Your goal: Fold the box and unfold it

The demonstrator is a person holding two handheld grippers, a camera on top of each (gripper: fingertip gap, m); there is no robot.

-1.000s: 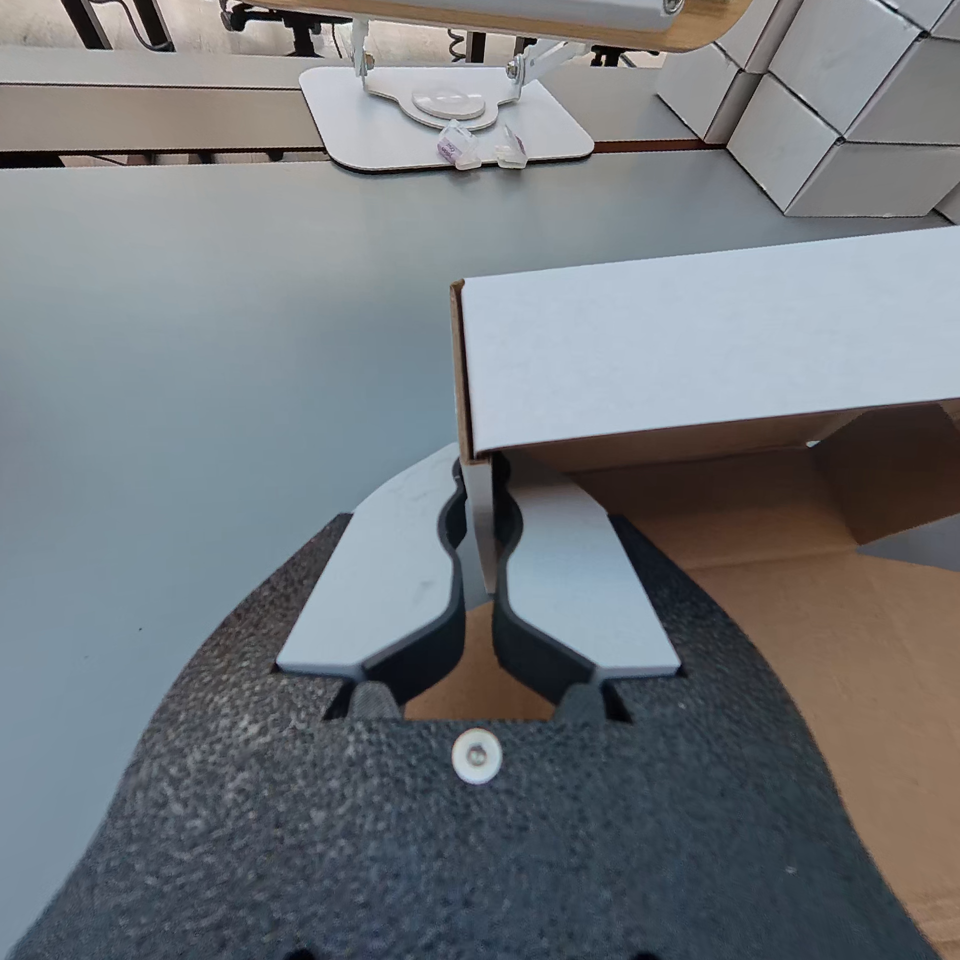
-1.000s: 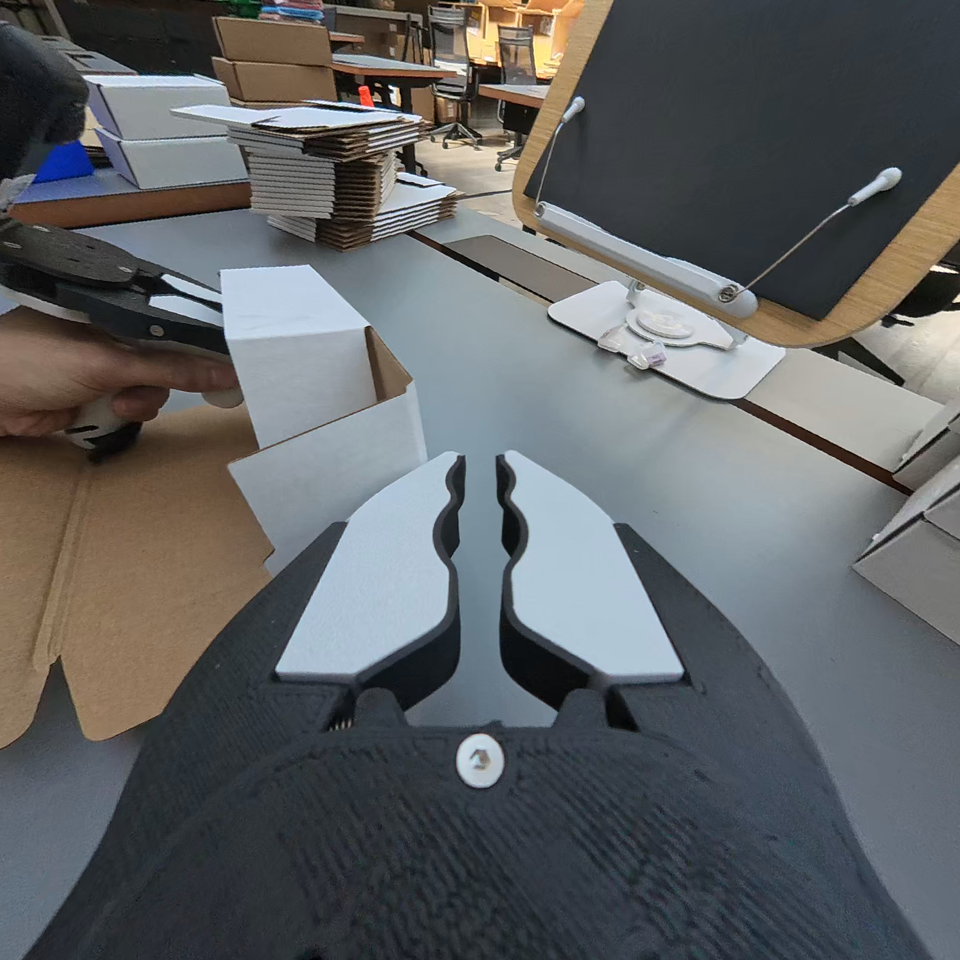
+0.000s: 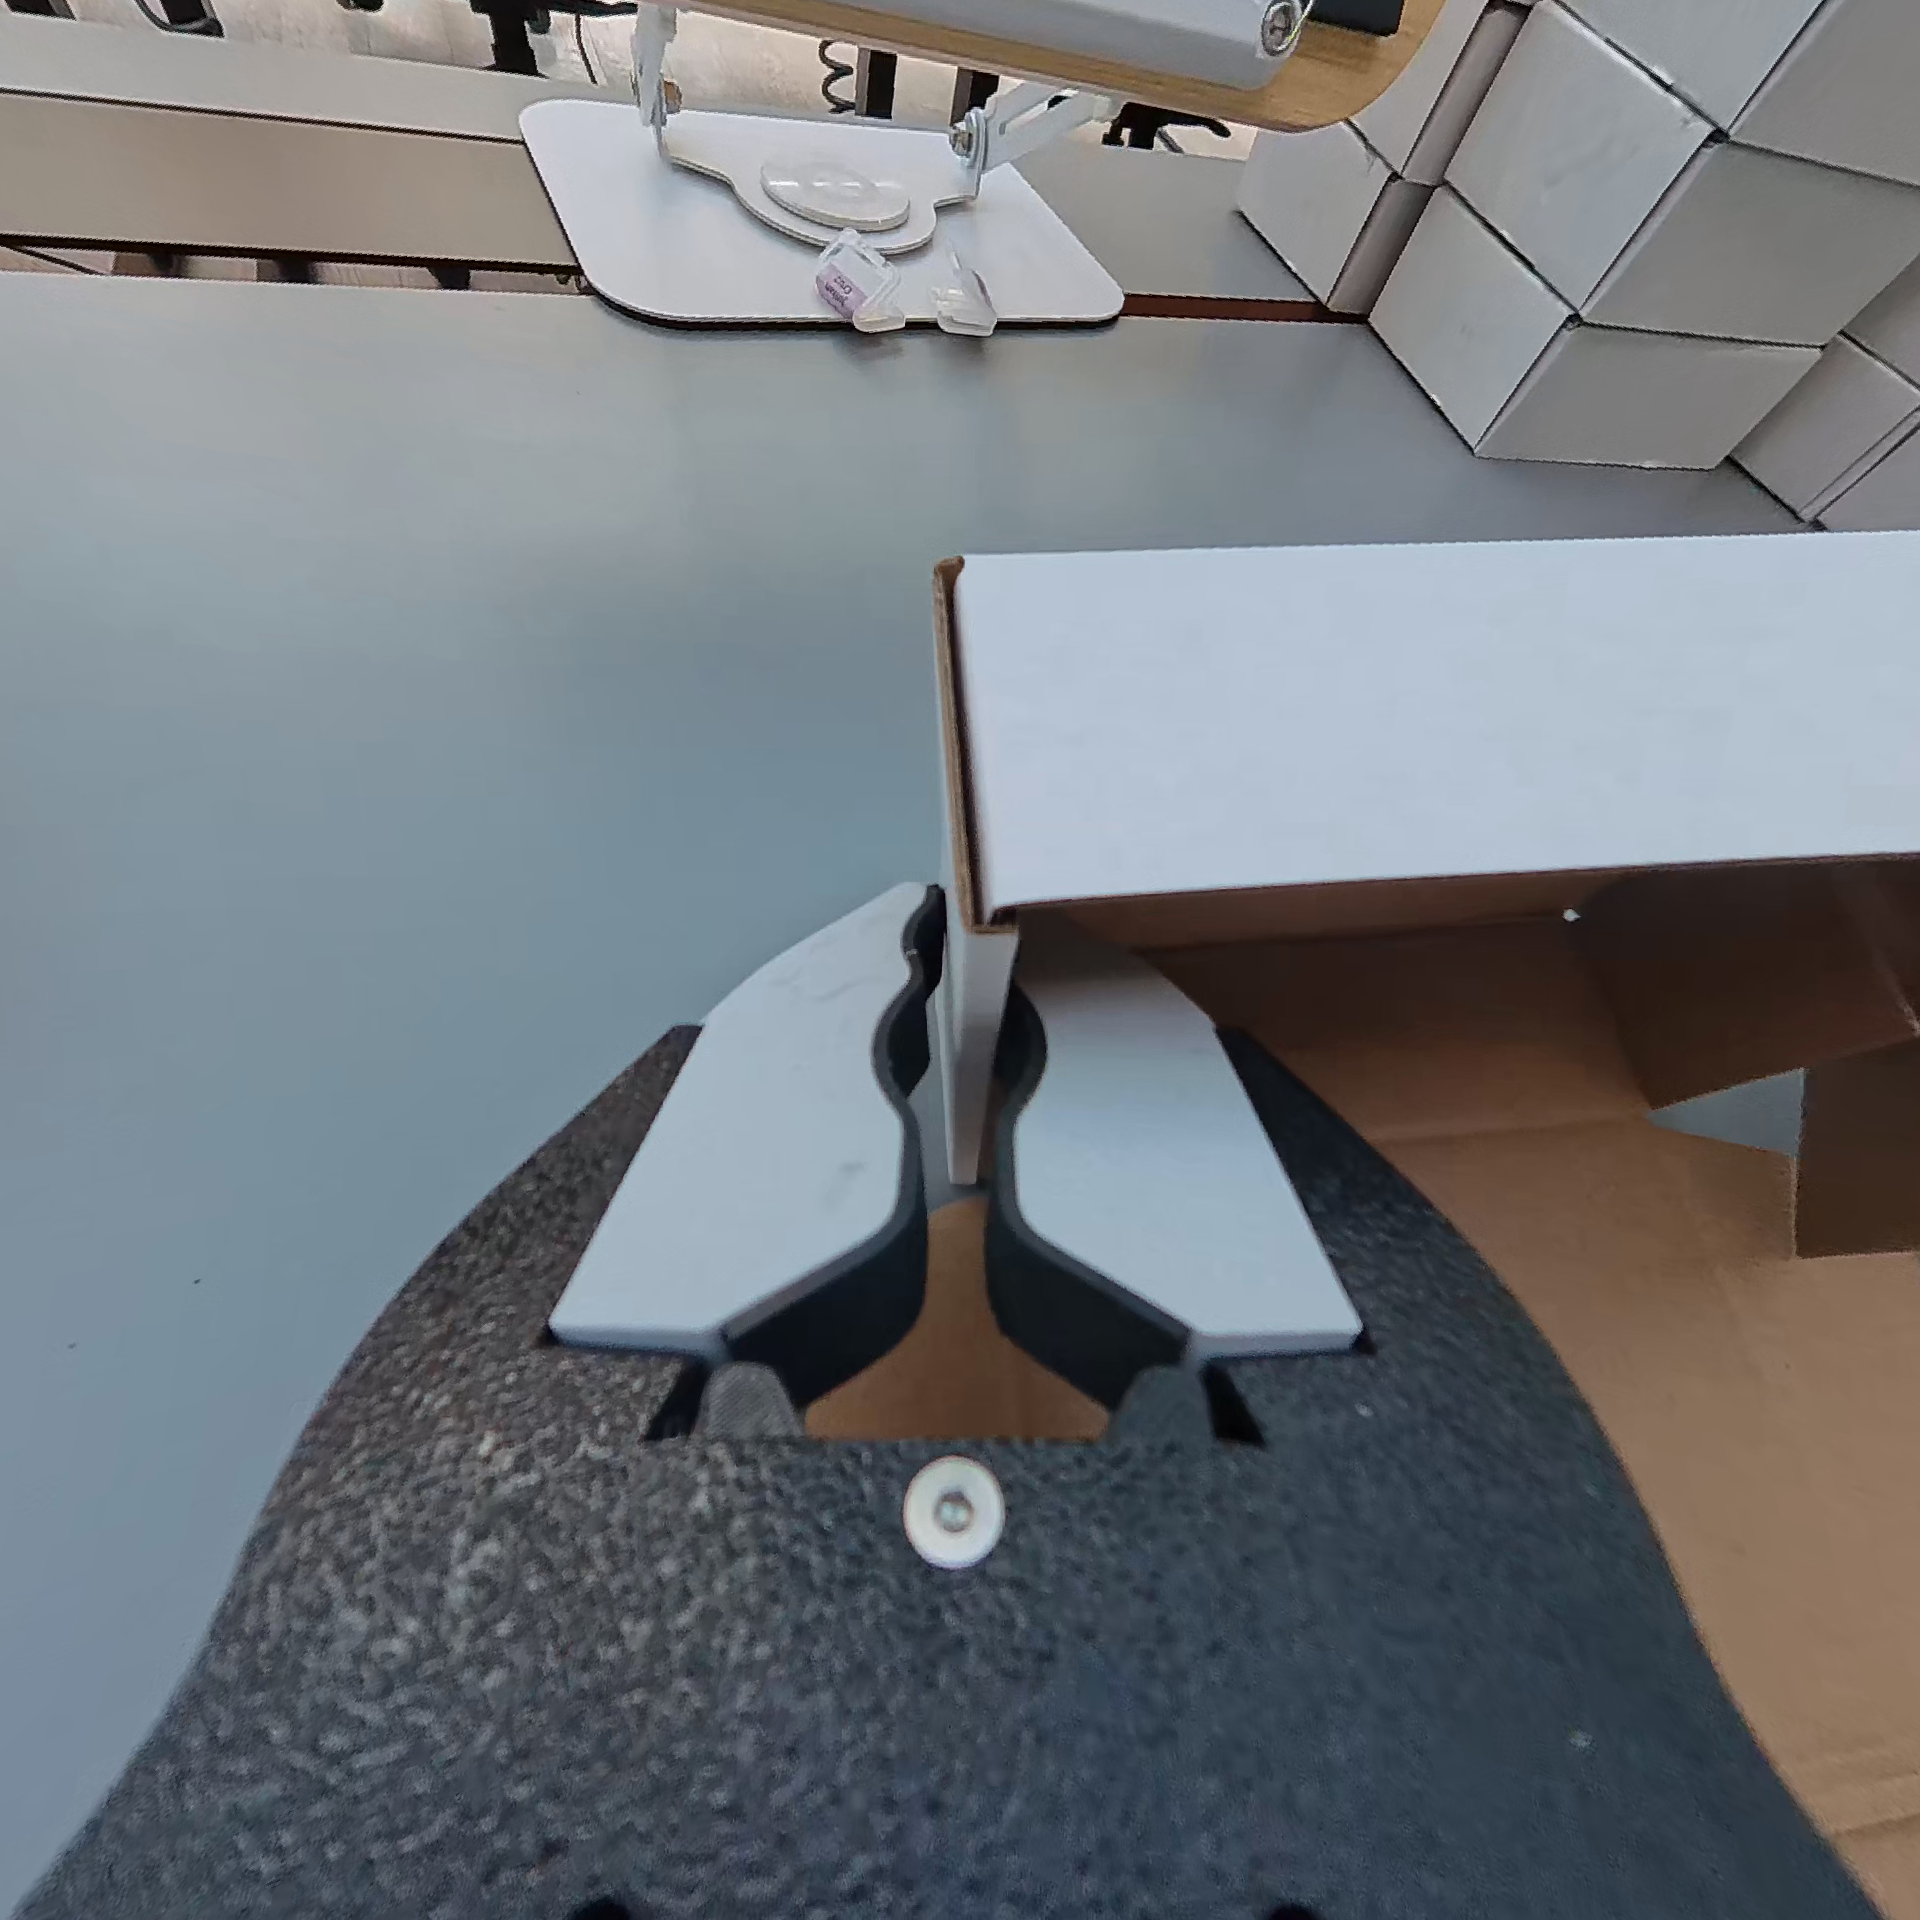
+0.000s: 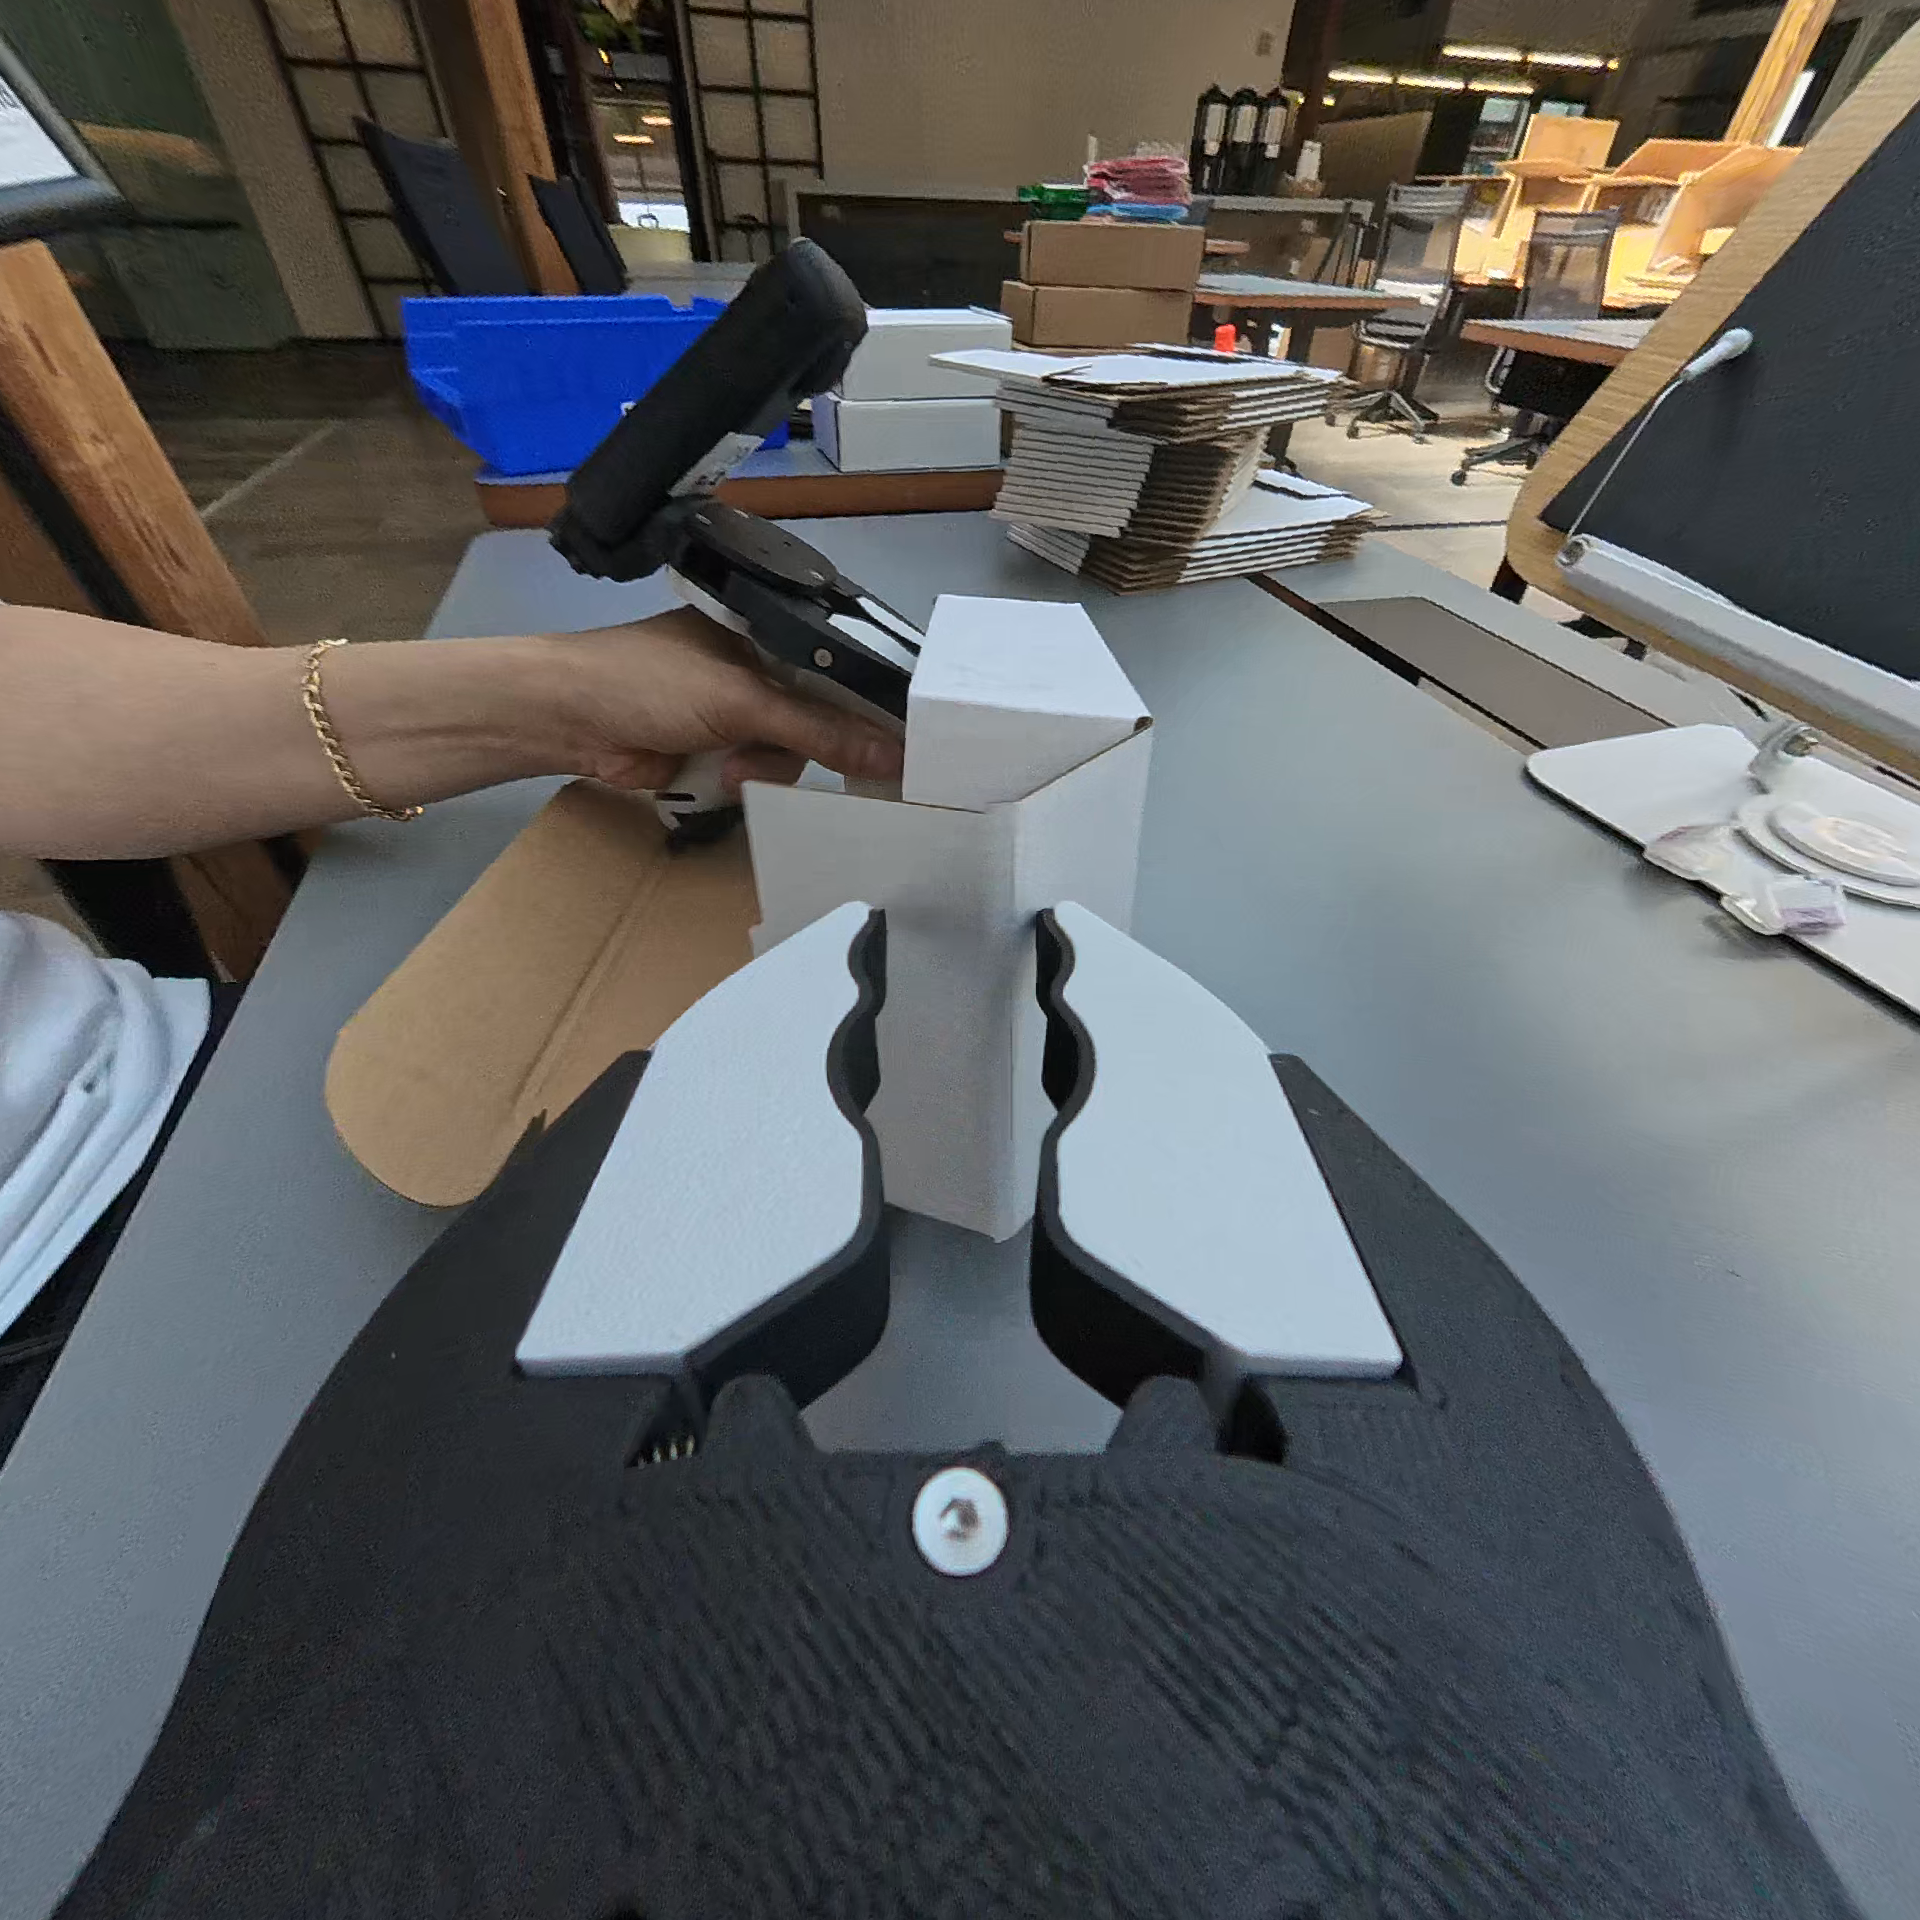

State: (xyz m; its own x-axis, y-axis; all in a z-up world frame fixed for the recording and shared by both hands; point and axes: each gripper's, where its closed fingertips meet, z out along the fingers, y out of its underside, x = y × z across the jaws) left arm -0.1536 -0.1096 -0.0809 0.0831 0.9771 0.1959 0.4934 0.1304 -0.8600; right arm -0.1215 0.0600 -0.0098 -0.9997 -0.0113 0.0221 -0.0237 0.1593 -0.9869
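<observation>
Box (image 4: 966,935): your white-outside, brown-inside cardboard box sits half-formed on the grey worktop (image 3: 416,675), some panels raised, the rest lying flat with the brown side up.
Box contents: nothing shows inside it; in the left wrist view you see only bare brown cardboard under the raised wall.
Left claw (image 3: 961,997): your left claw is pinching a narrow white flap at the box's near corner, with the flap standing upright between its two fingers (image 3: 769,1132).
Left claw from afar (image 4: 868,644): in the right wrist view its tips meet the upper white panel, and your hand (image 4: 686,707) grips its handle, a gold chain bracelet (image 4: 338,732) on the wrist.
Right claw (image 4: 961,925): your right claw is spread, one finger on each side of an upright white corner of the box; you cannot tell whether the pads touch it.
Flat panel (image 4: 520,997): a brown panel with a rounded end lies on the worktop to the left of the raised part.
Stand (image 3: 821,208): a white base plate rests farther back on the worktop, carrying a tilted dark board with a wooden edge.
Folded white boxes (image 3: 1621,239): a closed stack stands at the far right; what they hold is hidden.
Flat blanks (image 4: 1174,468): a pile of unfolded cardboard lies at the worktop's far end.
Blue bin (image 4: 540,364): it stands beyond the worktop, and its inside is not visible.
</observation>
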